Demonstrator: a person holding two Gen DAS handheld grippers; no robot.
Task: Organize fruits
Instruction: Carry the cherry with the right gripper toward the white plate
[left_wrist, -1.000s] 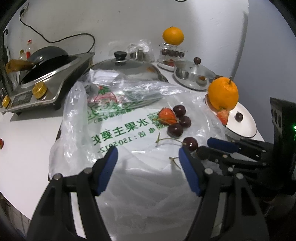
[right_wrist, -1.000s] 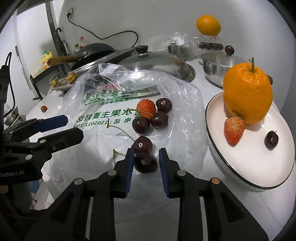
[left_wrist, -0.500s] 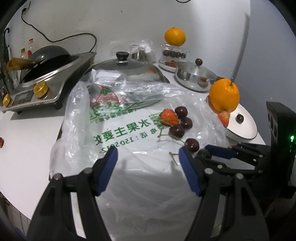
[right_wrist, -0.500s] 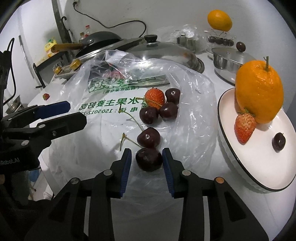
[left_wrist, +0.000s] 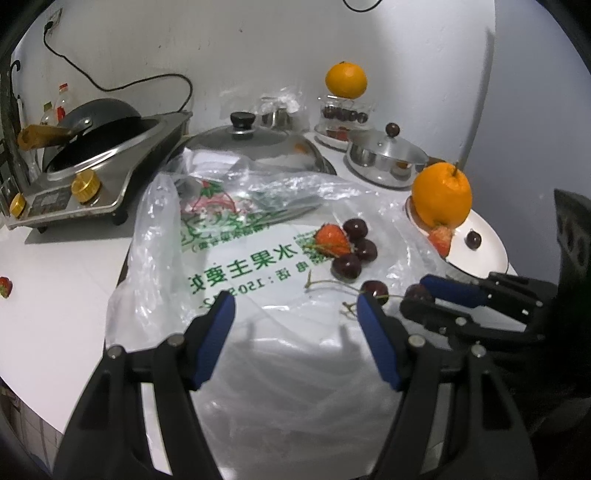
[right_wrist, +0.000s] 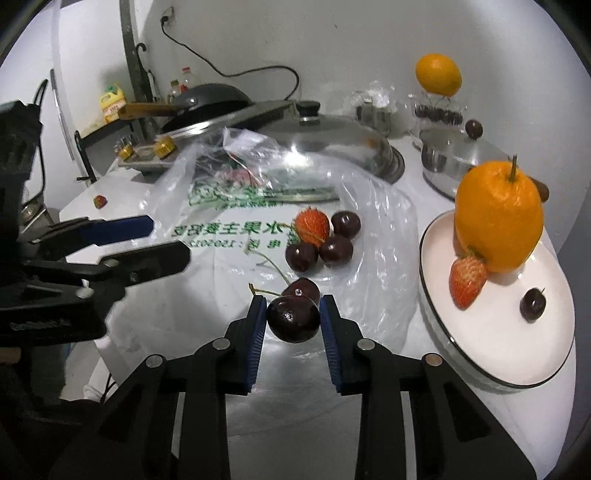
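The right tool (right_wrist: 293, 319) is squeezed on a dark cherry (right_wrist: 293, 319), just above the plastic bag (right_wrist: 221, 236) on the bench (left_wrist: 62, 295). The left tool (left_wrist: 295, 325) is wide apart over the bag. A white plate (right_wrist: 509, 350) with an orange (right_wrist: 498, 218) sits nearby.

The right gripper (right_wrist: 293, 317), its jaws clamped on a dark cherry (right_wrist: 293, 320), has a second cherry (right_wrist: 301, 290) touching just behind and a cluster of three cherries and a strawberry (right_wrist: 312, 226) farther ahead on the plastic bag (right_wrist: 376, 221). To its right, the white plate (right_wrist: 491, 343) offers bare surface between a strawberry (right_wrist: 466, 280) and a small cherry (right_wrist: 532, 304); the tall orange (right_wrist: 498, 218) blocks the plate's far side. The left gripper (left_wrist: 295, 321) hangs wide open over bare bag, close beside the right one. A pot lid (right_wrist: 332, 147) and steel pot (right_wrist: 454, 158) crowd the back.
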